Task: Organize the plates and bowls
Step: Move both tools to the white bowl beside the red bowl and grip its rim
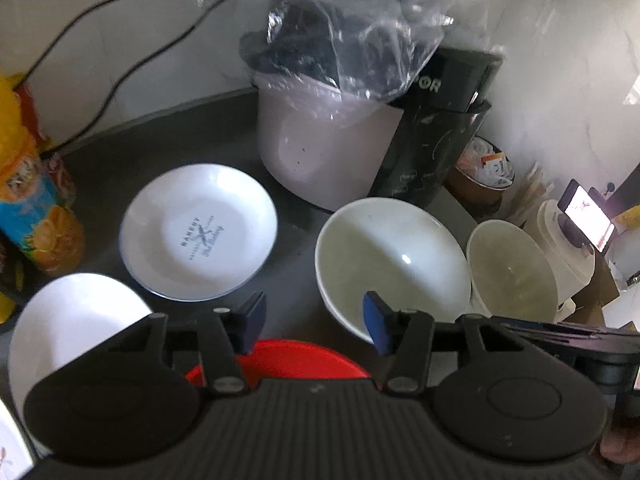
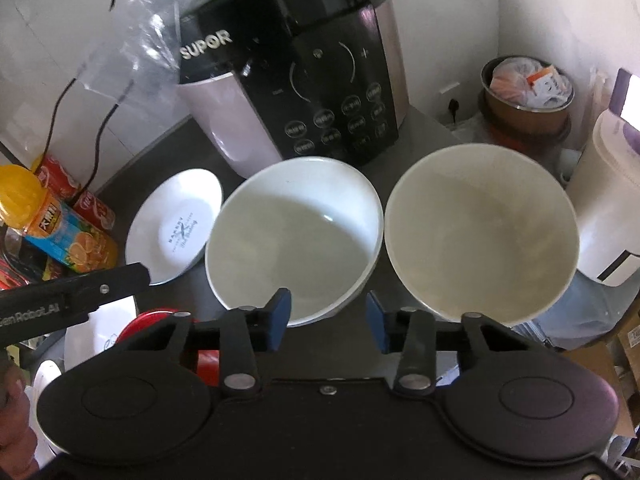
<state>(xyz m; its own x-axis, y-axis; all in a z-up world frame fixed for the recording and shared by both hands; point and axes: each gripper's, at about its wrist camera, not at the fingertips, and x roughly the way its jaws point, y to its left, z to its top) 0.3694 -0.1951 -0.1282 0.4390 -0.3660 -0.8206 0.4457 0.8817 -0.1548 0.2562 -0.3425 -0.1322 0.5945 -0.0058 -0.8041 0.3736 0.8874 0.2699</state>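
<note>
Right gripper (image 2: 326, 322), jaws apart and empty, above two bowls: white bowl (image 2: 294, 240) ahead-left, cream bowl (image 2: 482, 230) ahead-right. Likely stiff, glazed, slippery, breakable; best pinched at the rim.

"SUPOR" on black cooker (image 2: 320, 60), "BAKERY" on white plate (image 1: 198, 232), "GenRobot.AI" on left claw's arm (image 2: 72, 300)
</note>
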